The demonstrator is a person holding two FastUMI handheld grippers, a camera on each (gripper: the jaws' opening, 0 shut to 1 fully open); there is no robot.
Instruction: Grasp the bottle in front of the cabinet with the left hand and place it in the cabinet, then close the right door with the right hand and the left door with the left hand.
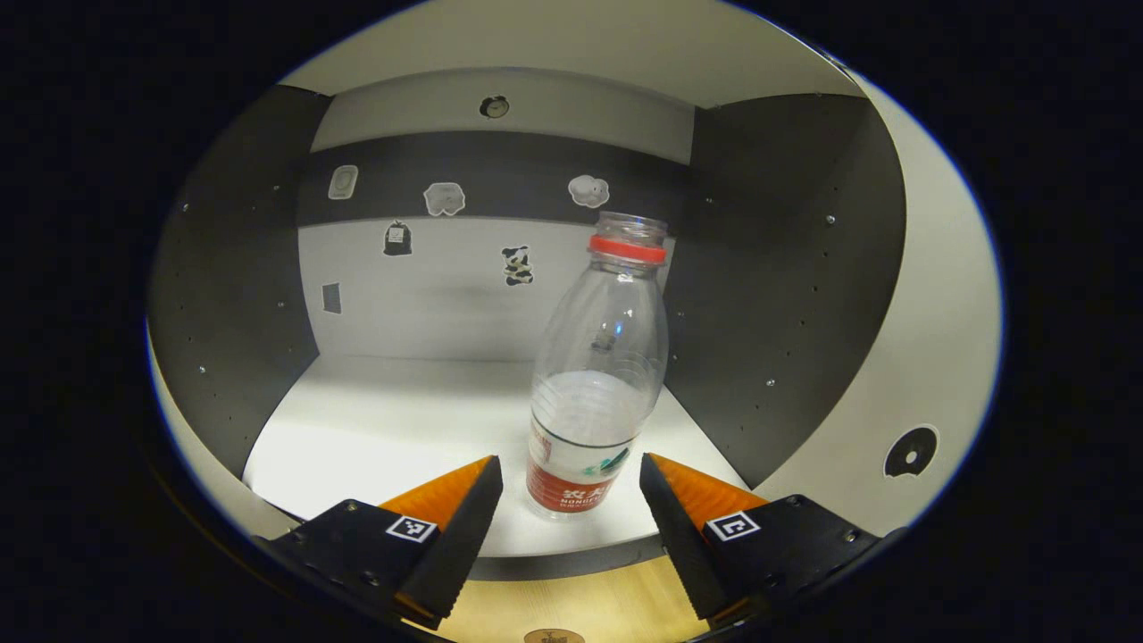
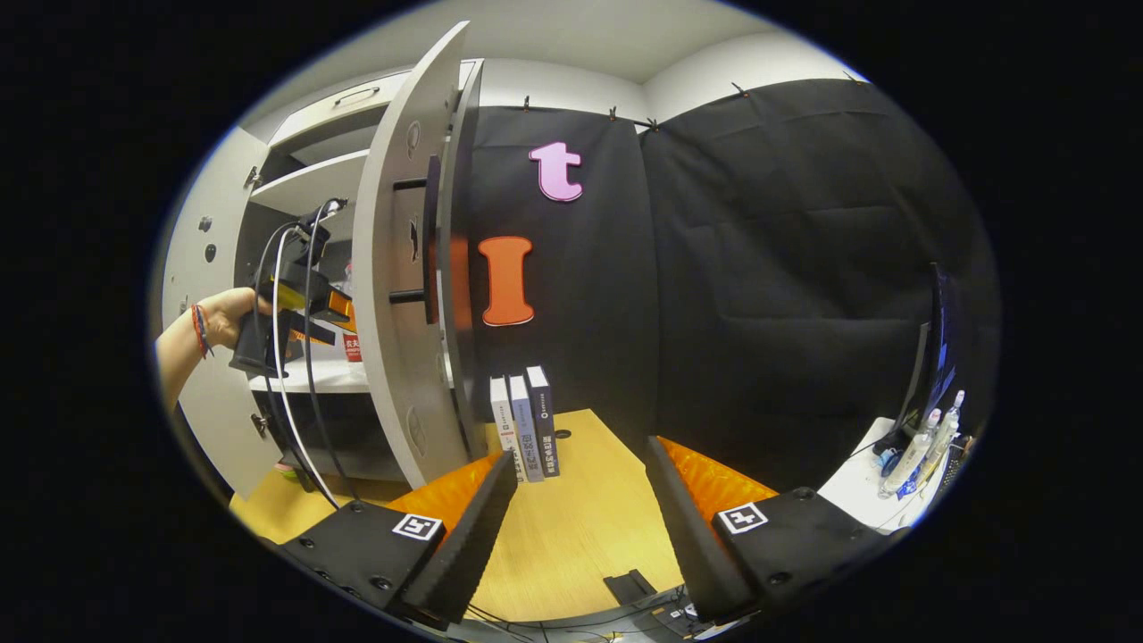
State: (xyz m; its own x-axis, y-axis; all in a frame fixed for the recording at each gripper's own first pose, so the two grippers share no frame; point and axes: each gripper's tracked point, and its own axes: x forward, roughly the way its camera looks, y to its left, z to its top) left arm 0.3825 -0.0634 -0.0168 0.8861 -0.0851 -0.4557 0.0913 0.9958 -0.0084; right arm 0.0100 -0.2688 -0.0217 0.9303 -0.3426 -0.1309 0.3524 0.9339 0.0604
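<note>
White cabinet shelf (image 1: 384, 429) carried bottle (image 1: 596, 393) upright, just ahead between your left gripper (image 1: 571, 487) fingers, spread wide, apparently released. Right gripper (image 2: 580, 491) hung open, empty, near right door (image 2: 406, 268) for closing.

A clear bottle (image 1: 596, 393) stands upright on the cabinet's white shelf (image 1: 384, 429), near its front edge; three books (image 2: 527, 427) stand on the wooden table (image 2: 580, 527).

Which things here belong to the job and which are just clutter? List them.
Job: bottle, cabinet, right door, left gripper, right gripper.
Clutter: books, stickers, desk bottles.
</note>
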